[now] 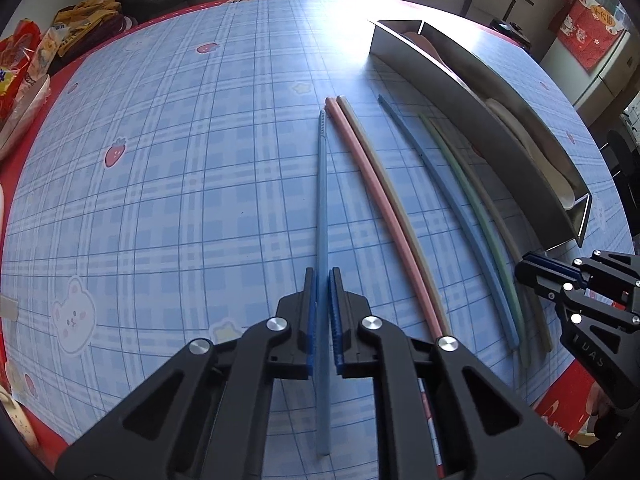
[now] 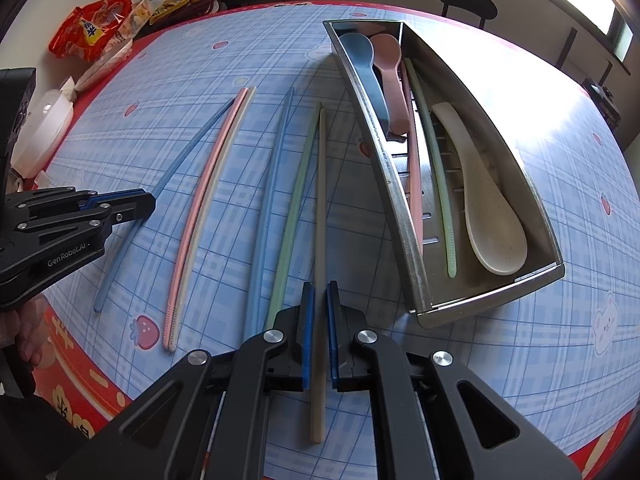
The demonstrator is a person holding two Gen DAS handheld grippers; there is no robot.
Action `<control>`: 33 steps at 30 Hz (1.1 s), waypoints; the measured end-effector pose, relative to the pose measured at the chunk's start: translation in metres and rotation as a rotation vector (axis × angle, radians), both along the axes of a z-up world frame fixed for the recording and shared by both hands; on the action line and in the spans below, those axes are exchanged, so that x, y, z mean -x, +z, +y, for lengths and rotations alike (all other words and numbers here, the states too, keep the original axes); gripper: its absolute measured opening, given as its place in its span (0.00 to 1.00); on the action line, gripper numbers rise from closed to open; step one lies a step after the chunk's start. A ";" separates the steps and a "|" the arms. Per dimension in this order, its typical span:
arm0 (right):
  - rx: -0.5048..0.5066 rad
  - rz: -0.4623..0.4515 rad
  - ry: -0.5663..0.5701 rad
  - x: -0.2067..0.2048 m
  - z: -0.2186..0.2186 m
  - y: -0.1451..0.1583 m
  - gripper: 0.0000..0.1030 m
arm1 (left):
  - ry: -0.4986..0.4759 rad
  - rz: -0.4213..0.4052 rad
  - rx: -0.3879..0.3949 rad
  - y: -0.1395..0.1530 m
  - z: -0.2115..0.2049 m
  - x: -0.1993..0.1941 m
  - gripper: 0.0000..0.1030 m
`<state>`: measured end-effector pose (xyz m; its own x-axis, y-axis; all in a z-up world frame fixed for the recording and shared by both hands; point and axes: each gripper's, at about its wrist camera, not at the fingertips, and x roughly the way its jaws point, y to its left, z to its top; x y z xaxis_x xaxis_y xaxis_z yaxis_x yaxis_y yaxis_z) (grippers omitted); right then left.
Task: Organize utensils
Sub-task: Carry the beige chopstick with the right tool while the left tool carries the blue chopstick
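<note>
My left gripper [image 1: 322, 280] is shut on a light blue chopstick [image 1: 322, 184] that lies along the table; it also shows in the right wrist view [image 2: 184, 160]. My right gripper [image 2: 319, 292] is shut on a beige chopstick [image 2: 319, 216]. Between them lie a pink chopstick [image 2: 204, 204] touching a cream chopstick [image 2: 218, 184], a blue chopstick [image 2: 272, 184] and a green chopstick [image 2: 296, 184]. The steel utensil tray [image 2: 394, 200] to the right holds a blue spoon [image 2: 360, 56], a pink spoon [image 2: 388, 60], a cream spoon [image 2: 484, 216], a pink chopstick and a green chopstick [image 2: 438, 176].
The table has a blue plaid cloth [image 1: 180, 180] with a red border. Snack bags [image 2: 92, 32] and a white lidded bowl [image 2: 44, 128] sit at the far left edge. A stool [image 2: 466, 2] stands beyond the table.
</note>
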<state>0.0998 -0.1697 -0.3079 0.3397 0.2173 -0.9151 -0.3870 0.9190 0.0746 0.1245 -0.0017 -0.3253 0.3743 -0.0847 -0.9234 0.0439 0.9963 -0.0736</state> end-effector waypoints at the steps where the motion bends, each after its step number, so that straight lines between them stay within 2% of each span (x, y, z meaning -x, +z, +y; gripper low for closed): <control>1: -0.001 0.000 0.000 0.000 0.000 0.000 0.07 | 0.003 0.000 0.005 0.000 0.001 0.001 0.12; 14: 0.000 0.002 -0.005 0.001 0.001 -0.001 0.07 | -0.023 -0.037 -0.025 -0.001 -0.003 0.007 0.12; 19: -0.050 0.044 -0.025 -0.003 -0.005 0.001 0.06 | 0.020 -0.019 0.034 0.004 0.012 0.009 0.10; 25: -0.129 0.018 -0.040 0.004 -0.014 0.016 0.06 | 0.130 -0.073 0.107 0.029 0.049 0.022 0.10; 33: -0.162 -0.016 -0.032 0.008 -0.014 0.036 0.06 | 0.164 -0.101 0.165 0.045 0.061 0.038 0.10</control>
